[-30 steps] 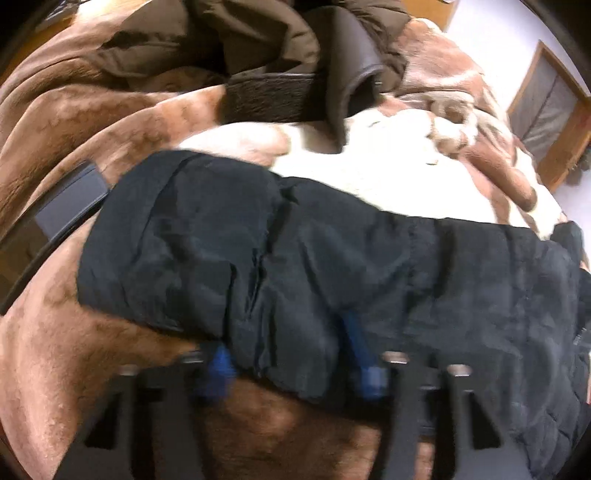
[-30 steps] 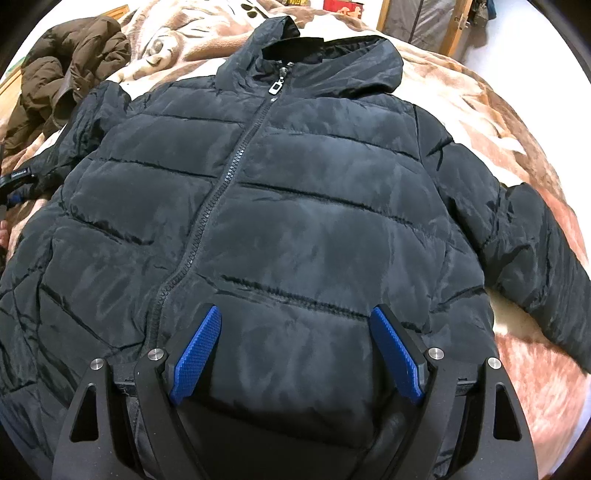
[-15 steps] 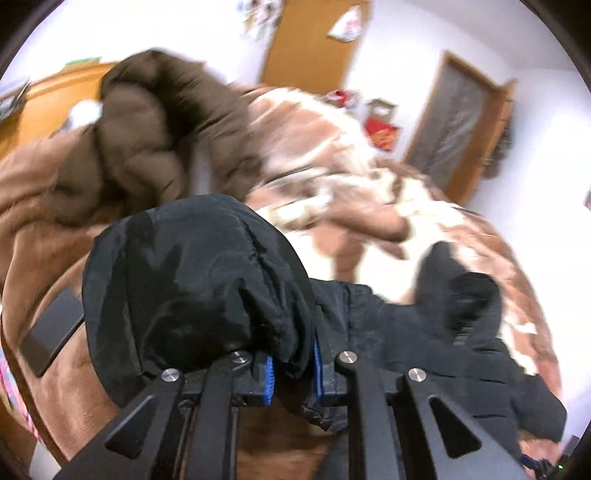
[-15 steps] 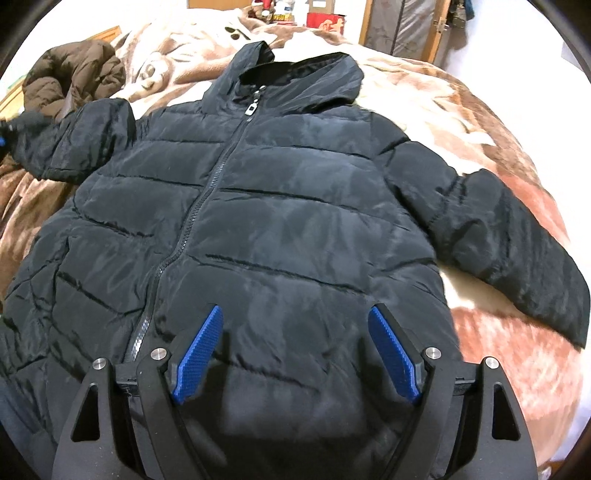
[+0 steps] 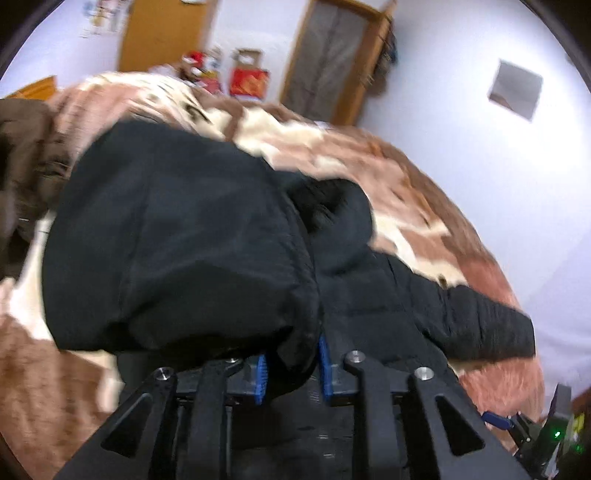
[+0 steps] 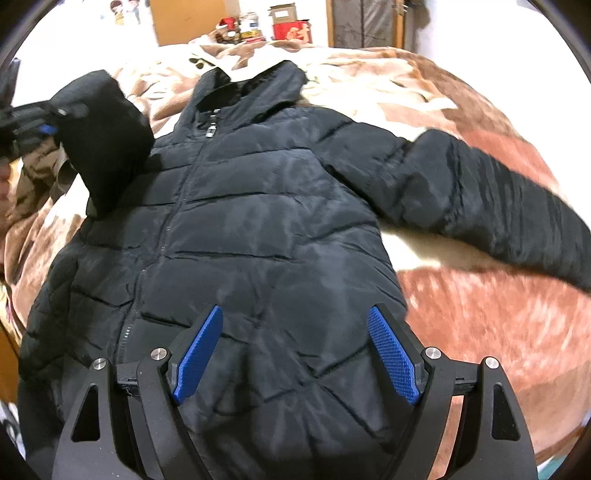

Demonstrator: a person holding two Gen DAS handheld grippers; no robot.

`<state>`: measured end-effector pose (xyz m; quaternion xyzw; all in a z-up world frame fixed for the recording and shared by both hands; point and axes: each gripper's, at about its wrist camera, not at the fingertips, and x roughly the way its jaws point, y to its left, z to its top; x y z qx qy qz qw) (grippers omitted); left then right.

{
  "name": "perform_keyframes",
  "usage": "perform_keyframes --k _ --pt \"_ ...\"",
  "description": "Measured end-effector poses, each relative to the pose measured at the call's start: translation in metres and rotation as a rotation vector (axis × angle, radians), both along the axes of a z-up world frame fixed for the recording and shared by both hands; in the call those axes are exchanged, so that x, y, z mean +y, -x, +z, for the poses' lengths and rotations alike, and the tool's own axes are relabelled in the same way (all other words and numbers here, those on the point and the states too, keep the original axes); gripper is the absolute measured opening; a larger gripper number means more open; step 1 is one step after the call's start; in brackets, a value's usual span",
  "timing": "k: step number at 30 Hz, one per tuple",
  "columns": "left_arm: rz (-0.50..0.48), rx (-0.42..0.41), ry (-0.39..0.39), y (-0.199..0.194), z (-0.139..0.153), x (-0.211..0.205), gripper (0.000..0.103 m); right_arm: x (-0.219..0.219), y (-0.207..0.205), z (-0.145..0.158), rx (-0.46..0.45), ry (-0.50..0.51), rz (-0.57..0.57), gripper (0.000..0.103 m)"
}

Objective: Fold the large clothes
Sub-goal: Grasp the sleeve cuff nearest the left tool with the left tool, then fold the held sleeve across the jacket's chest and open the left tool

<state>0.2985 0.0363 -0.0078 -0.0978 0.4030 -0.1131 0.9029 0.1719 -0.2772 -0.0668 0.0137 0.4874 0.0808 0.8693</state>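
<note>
A black puffer jacket [image 6: 258,229] lies front up on the bed, zipped, hood at the far end. My left gripper [image 5: 291,369] is shut on the cuff of the jacket's left sleeve [image 5: 177,251] and holds it lifted off the bed; it also shows in the right wrist view [image 6: 48,127] with the raised sleeve [image 6: 107,147]. The other sleeve [image 6: 498,210] lies stretched out to the right. My right gripper [image 6: 295,354] is open and empty, hovering over the jacket's lower hem.
A brown and cream fleece blanket [image 6: 480,314] covers the bed. A brown jacket [image 5: 26,162] lies bunched at the left. Boxes and red items [image 6: 288,26] stand by the far wall beside wooden doors [image 5: 332,59].
My left gripper has closed on the sleeve cuff, lifted it off the blanket and swung it toward the jacket body. My right gripper stays open and has drifted slightly back.
</note>
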Motion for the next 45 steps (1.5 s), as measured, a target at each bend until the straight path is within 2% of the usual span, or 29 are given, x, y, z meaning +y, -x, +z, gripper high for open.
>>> perform_keyframes --k 4,8,11,14,18,21,22,24,26,28,32,34,36,38,40,42,45 --pt "-0.084 0.059 0.047 0.007 -0.025 -0.049 0.067 -0.020 -0.003 -0.009 0.021 -0.039 -0.040 0.081" --pt "-0.141 0.088 0.102 0.011 -0.031 -0.073 0.076 -0.034 -0.006 -0.008 0.012 -0.060 -0.075 0.081" --pt "-0.178 0.072 0.142 0.015 -0.024 -0.082 0.078 -0.037 -0.007 -0.005 0.001 -0.067 -0.086 0.081" --pt "-0.193 0.020 0.129 0.024 -0.013 -0.078 0.080 -0.034 -0.014 0.002 -0.019 -0.071 -0.075 0.081" --pt "-0.137 -0.001 0.109 0.018 -0.007 -0.048 0.081 -0.022 -0.032 0.011 -0.056 -0.072 -0.051 0.081" --pt "-0.050 -0.023 0.043 0.005 -0.010 -0.016 0.081 -0.007 -0.050 0.016 -0.075 -0.080 -0.031 0.081" --pt "-0.019 -0.018 0.024 0.000 -0.014 -0.004 0.081 -0.001 -0.057 0.016 -0.083 -0.080 -0.019 0.079" --pt "0.052 0.012 -0.020 -0.014 -0.029 0.022 0.080 0.013 -0.073 0.011 -0.071 -0.066 0.002 0.054" --pt "0.107 0.046 -0.051 -0.028 -0.043 0.046 0.080 0.025 -0.092 0.002 -0.047 -0.073 0.022 0.047" --pt "0.159 0.074 -0.083 -0.042 -0.059 0.067 0.075 0.036 -0.110 -0.008 -0.029 -0.066 0.039 0.046" --pt "0.226 0.153 -0.123 -0.065 -0.100 0.098 0.075 0.052 -0.155 -0.034 0.012 -0.025 0.041 0.046" --pt "0.234 0.185 -0.104 -0.067 -0.120 0.105 0.075 0.053 -0.172 -0.043 0.017 -0.010 0.043 0.046" --pt "0.232 0.180 -0.104 -0.063 -0.130 0.104 0.075 0.058 -0.187 -0.049 -0.002 0.037 0.063 0.046" --pt "0.229 0.175 -0.119 -0.059 -0.129 0.101 0.075 0.061 -0.198 -0.053 -0.002 0.070 0.081 0.046" --pt "0.225 0.176 -0.113 -0.056 -0.119 0.102 0.074 0.060 -0.200 -0.047 0.016 0.059 0.072 0.046" --pt "0.210 0.134 -0.088 -0.050 -0.100 0.105 0.072 0.054 -0.193 -0.034 0.012 0.023 0.056 0.046" --pt "0.212 0.052 -0.095 -0.053 -0.076 0.111 0.072 0.046 -0.181 -0.007 -0.061 -0.018 0.043 0.046"
